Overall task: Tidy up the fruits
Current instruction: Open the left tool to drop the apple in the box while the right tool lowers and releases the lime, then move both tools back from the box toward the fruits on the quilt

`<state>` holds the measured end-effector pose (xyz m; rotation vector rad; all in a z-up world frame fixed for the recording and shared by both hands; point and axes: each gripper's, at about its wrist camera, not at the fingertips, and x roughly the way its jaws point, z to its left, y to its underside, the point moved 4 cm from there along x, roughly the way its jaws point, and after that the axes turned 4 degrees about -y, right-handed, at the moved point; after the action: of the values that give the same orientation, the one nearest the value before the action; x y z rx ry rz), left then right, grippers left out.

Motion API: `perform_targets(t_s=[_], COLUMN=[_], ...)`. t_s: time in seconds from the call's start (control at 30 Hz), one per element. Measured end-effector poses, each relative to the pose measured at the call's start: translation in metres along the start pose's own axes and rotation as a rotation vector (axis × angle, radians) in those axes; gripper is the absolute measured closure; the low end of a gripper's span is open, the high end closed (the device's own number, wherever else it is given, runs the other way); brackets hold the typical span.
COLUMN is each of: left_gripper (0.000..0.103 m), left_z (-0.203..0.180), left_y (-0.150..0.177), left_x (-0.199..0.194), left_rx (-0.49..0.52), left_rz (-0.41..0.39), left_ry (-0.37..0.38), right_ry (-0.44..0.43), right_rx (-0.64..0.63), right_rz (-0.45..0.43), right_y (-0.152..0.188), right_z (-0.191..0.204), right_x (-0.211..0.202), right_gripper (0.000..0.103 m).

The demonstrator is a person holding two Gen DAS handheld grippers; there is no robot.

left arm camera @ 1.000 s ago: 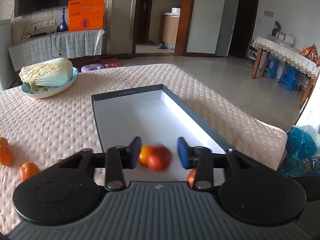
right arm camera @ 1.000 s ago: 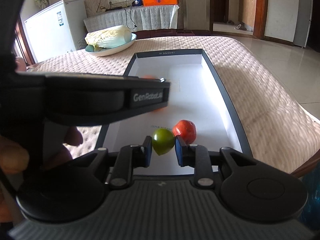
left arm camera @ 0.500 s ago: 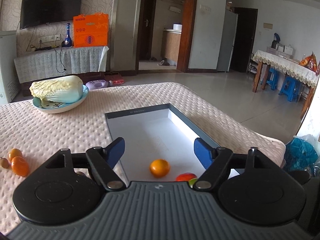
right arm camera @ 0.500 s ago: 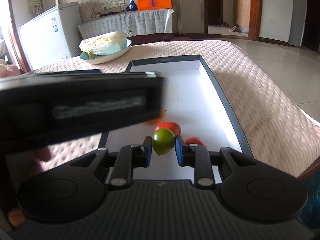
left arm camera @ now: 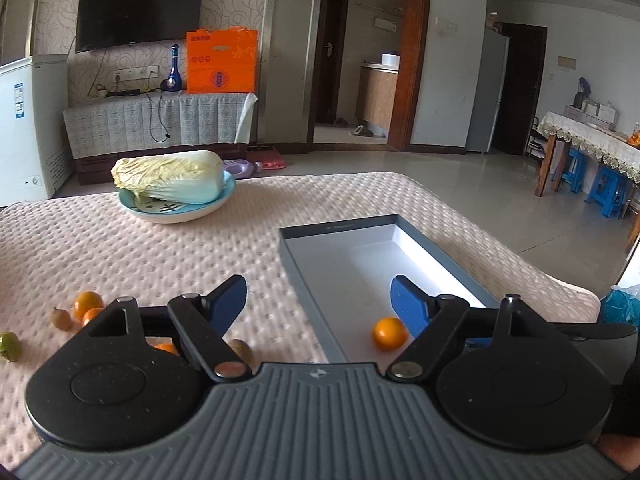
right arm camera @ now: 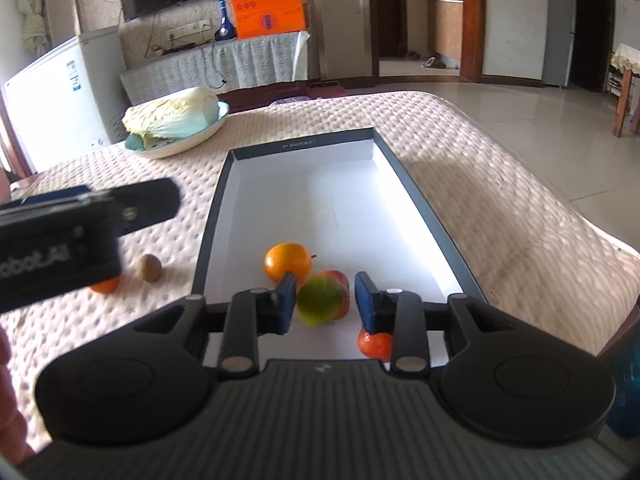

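Observation:
A grey box tray (right arm camera: 416,184) with a white floor lies on the pink quilted table; it also shows in the left wrist view (left arm camera: 304,276). In it are an orange (right arm camera: 287,262), a red fruit (right arm camera: 340,280) and a small orange-red fruit (right arm camera: 374,345). My right gripper (right arm camera: 326,300) is open over the tray's near end, and a blurred green fruit (right arm camera: 318,304) sits between its fingers, apart from the right finger. My left gripper (left arm camera: 318,304) is wide open and empty above the tray's left rim; the orange (left arm camera: 389,333) shows by its right finger.
Loose fruits lie on the table left of the tray: oranges (left arm camera: 86,304), a brown kiwi (right arm camera: 149,267) and a green fruit (left arm camera: 9,345). A bowl with a cabbage (left arm camera: 172,184) stands at the back left. The table edge drops off at the right.
My left gripper let go of the orange into the tray, opened wide and drew back to the left. My right gripper opened and the green fruit came free between its fingers.

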<state>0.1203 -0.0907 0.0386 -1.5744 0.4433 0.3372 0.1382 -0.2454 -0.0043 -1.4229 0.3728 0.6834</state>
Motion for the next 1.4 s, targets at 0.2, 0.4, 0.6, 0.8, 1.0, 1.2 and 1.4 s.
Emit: perform_targets(t_s=[0.2,0.4,0.6,0.8,1.0,1.2,1.4], left_gripper=[0.020,0.020,0.020,0.020,0.020,0.020,0.020], left_z=[0.021,0.032,0.040,0.045,0.053,0.071,0.105], left_y=[-0.002,-0.004,-0.006,-0.006,-0.005,-0.005,-0.004], left_x=[-0.009,-0.014,-0.016,-0.016,-0.017,-0.023,-0.034], left_rx=[-0.024,-0.029,-0.038,-0.034,-0.035,-0.054,-0.070], left_rz=[-0.008,-0.012,-0.014,-0.016,-0.011,-0.013,-0.020], left_ry=[-0.023,-0.032,-0.043,-0.052,-0.075,-0.103,-0.155], right_ry=[0.019,0.039,0.041,-0.001,-0.057,-0.103,-0.129], right_rx=[0.040,0.094,0.113,0.090,0.057,-0.006,-0.028], right_rz=[-0.033,-0.077,-0.117,-0.131,-0.127,-0.126,-0.124], right_y=[-0.004,-0.008,-0.011,-0.013,-0.015,-0.013,-0.011], right_z=[0.001,0.000,0.007,0.024,0.040,0.066,0.081], right_x=[-0.001,-0.005,-0.008,-0.010,-0.010,-0.011,-0.011], right_gripper=[0.066,0.066,0.066,0.066,0.066,0.066,0.066])
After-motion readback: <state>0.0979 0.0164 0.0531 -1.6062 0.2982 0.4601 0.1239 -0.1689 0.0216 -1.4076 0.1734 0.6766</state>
